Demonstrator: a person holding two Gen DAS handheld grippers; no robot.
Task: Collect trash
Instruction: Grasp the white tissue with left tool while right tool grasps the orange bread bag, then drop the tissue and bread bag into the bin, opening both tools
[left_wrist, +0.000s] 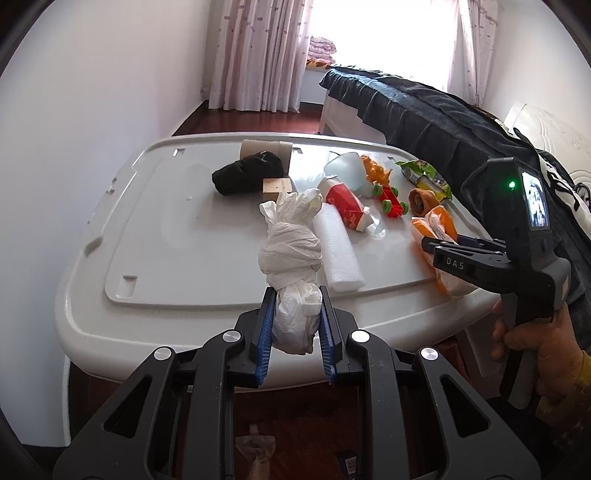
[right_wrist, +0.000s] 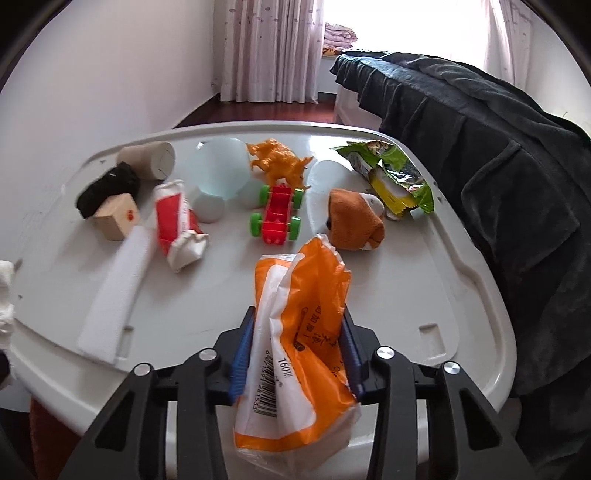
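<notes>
My left gripper (left_wrist: 297, 295) is shut on a knotted white plastic bag (left_wrist: 291, 254) at the near edge of the white table (left_wrist: 155, 229). My right gripper (right_wrist: 297, 317) is shut on an orange and white plastic wrapper (right_wrist: 299, 332) over the table's near edge (right_wrist: 461, 332); it also shows in the left wrist view (left_wrist: 439, 236) with the right gripper (left_wrist: 430, 249). Other trash on the table: a crushed red and white carton (right_wrist: 177, 221), a white foam strip (right_wrist: 118, 291), a green snack wrapper (right_wrist: 391, 173) and a cardboard roll (right_wrist: 151, 158).
Also on the table are a red toy car (right_wrist: 277, 214), an orange toy dinosaur (right_wrist: 277, 162), a brown plush toy (right_wrist: 354, 221), a wooden block (right_wrist: 114, 218), a black cloth (right_wrist: 107, 188) and a pale blue cup (right_wrist: 218, 170). A dark-covered bed (right_wrist: 498, 147) stands right.
</notes>
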